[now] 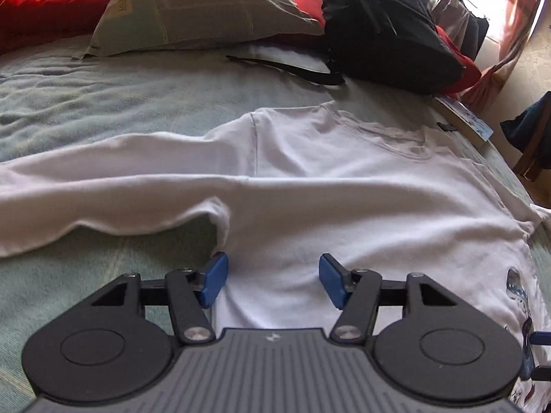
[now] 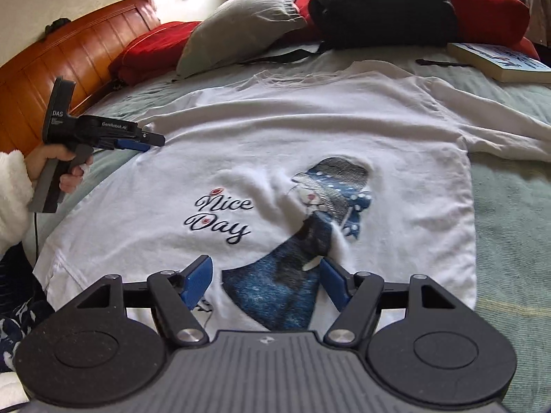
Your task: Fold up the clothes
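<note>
White long-sleeve shirt [image 2: 275, 130] flat on bed [image 1: 86, 110], frame centre; both claws [image 1: 273, 280] [image 2: 267, 280] open, empty. Risk: pinching w/ bedsheet.

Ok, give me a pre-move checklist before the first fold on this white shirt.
1. Shirt spread flat, print side up: ok, with slight wrinkles around the print.
2. Left tongs open and empty near the armpit seam: ok.
3. Right tongs open and empty over the lower print: ok.
4. Left sleeve laid out straight, ready to fold in: ok.
5. Other sleeve fully flat: cannot tell, it runs out of the right wrist view.
6. Clutter off the shirt: ok; the backpack and book lie beyond the collar, though close to it.
</note>
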The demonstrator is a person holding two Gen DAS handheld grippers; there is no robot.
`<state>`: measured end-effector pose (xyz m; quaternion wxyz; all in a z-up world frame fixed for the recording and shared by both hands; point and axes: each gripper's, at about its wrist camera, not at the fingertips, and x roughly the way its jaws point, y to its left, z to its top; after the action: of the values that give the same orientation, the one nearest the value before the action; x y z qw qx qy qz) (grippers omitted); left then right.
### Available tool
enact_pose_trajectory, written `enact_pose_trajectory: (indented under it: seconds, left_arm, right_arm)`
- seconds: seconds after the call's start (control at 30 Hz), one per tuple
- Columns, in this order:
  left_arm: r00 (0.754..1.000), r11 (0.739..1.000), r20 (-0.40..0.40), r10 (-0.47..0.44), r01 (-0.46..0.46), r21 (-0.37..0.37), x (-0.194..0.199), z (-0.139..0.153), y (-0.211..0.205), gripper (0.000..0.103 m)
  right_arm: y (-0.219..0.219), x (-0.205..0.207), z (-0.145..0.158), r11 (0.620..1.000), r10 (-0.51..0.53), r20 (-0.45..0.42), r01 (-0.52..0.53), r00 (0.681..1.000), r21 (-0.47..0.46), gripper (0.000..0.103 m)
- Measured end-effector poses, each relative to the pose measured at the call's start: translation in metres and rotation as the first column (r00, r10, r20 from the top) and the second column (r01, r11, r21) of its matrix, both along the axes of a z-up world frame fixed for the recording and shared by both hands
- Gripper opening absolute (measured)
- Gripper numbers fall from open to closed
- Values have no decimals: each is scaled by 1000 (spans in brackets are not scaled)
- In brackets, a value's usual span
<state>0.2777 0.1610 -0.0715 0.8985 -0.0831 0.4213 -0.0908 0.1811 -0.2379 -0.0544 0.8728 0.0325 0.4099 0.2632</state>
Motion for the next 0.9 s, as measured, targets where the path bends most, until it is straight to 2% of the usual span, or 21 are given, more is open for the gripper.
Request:
enact_pose_trajectory:
  seconds: [0.07, 0.2, 0.37, 0.43, 0.53, 0.57, 0.63, 0.67, 0.77, 0.83, 0.9]
  left_arm:
    - [999, 999, 5, -45, 45, 15, -15, 1, -3, 58]
    - [991, 990, 12, -136, 135, 45, -44, 3, -9, 67]
    - [969, 966, 17, -248, 246, 83, -80, 5, -16, 67]
    - [956, 952, 18, -292, 289, 98, -94, 5, -19, 69]
    - [961, 952, 15, -275, 270, 145, -122, 7, -11, 70]
    - [962, 948, 12, -274, 269, 170, -133, 9, -10, 70]
    - [961, 935, 4, -278, 270, 231, -152, 14, -11, 70]
    - [960, 929, 13, -281, 268, 254, -158, 19, -16, 69]
    - [950, 917, 71, -303, 271, 292, -170, 37, -34, 69]
    - [934, 915, 130, -333, 287, 282, -166, 48, -57, 74]
    - [918, 902, 163, -362, 300, 312, -158, 51, -86, 76]
  right_arm:
    - [0, -3, 6, 1000, 0, 18, 0, 1000, -14, 74]
    - [4, -12, 17, 999, 28, 62, -27, 998, -26, 78]
    - [12, -12, 10, 998, 62, 59, -61, 996, -15, 81]
    - [15, -13, 3, 997, 62, 58, -60, 996, -40, 83]
    - [13, -27, -11, 990, 65, 74, -55, 995, -130, 90]
    - [12, -35, -15, 985, 72, 90, -57, 993, -161, 92]
    - [9, -54, -20, 970, 94, 114, -65, 989, -236, 102]
    - [8, -62, -21, 964, 87, 118, -54, 989, -261, 103]
    - [11, -70, -11, 969, 58, 133, -24, 989, -246, 103]
    - [22, -68, -2, 975, 54, 171, -15, 984, -223, 103]
    - [42, -63, 0, 973, 74, 203, -27, 976, -228, 103]
